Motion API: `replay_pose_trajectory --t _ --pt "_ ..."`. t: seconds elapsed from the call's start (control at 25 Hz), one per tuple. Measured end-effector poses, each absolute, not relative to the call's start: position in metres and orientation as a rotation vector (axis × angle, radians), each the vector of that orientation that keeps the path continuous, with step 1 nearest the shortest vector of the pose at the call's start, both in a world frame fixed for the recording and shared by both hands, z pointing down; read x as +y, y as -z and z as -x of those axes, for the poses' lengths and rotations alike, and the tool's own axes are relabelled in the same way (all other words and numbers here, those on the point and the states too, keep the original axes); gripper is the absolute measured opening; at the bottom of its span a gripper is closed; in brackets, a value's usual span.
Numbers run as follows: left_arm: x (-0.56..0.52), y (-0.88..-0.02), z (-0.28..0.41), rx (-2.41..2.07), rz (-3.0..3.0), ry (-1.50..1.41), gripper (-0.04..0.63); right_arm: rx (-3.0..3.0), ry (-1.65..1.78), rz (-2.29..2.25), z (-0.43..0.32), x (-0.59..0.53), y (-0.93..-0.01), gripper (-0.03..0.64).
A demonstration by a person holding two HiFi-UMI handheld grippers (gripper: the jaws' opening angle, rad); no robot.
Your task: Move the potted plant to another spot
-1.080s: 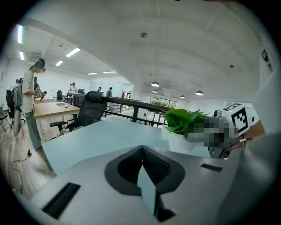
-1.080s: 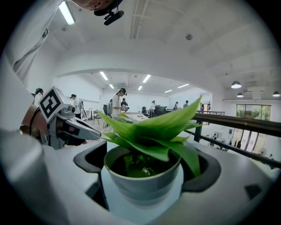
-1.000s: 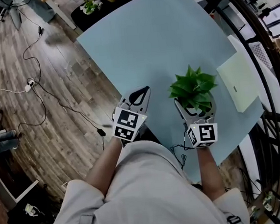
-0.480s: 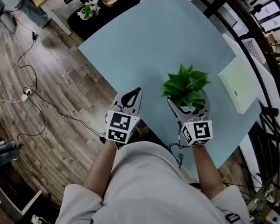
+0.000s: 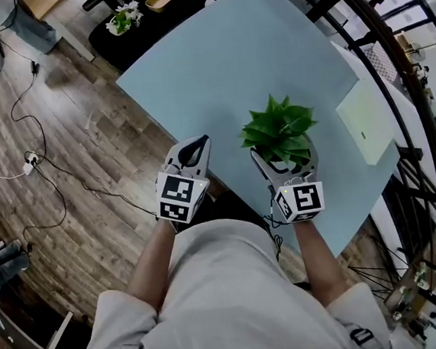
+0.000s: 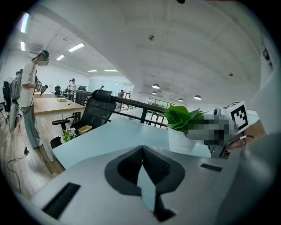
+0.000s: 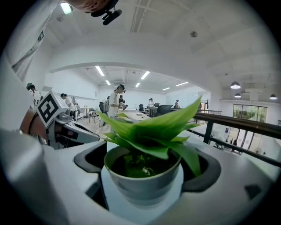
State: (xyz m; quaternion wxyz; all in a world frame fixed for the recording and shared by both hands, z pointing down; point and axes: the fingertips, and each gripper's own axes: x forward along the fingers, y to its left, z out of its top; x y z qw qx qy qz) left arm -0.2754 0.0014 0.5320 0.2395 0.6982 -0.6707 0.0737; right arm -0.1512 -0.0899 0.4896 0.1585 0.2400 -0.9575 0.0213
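The right gripper point(image 5: 284, 158) clasped the potted plant point(image 7: 142, 165) by its white pot, a jaw pressed on either side, over the near part of the pale blue table point(image 5: 253, 59). The left gripper point(image 5: 192, 146) hung beside it, jaws pinched together on nothing.

No legible text, number or brand was found; only coded square markers point(image 5: 178, 198) stood on the left tool point(image 5: 194, 144) and right tool point(image 5: 284, 158).
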Motion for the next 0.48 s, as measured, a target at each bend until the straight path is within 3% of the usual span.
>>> replay_pose_trajectory --t 0.48 --pt "0.005 -0.557 0.296 -1.822 -1.831 -0.193 0.012 -2.709 -0.070 -0.588 0.190 -0.095 -0.512 0.522"
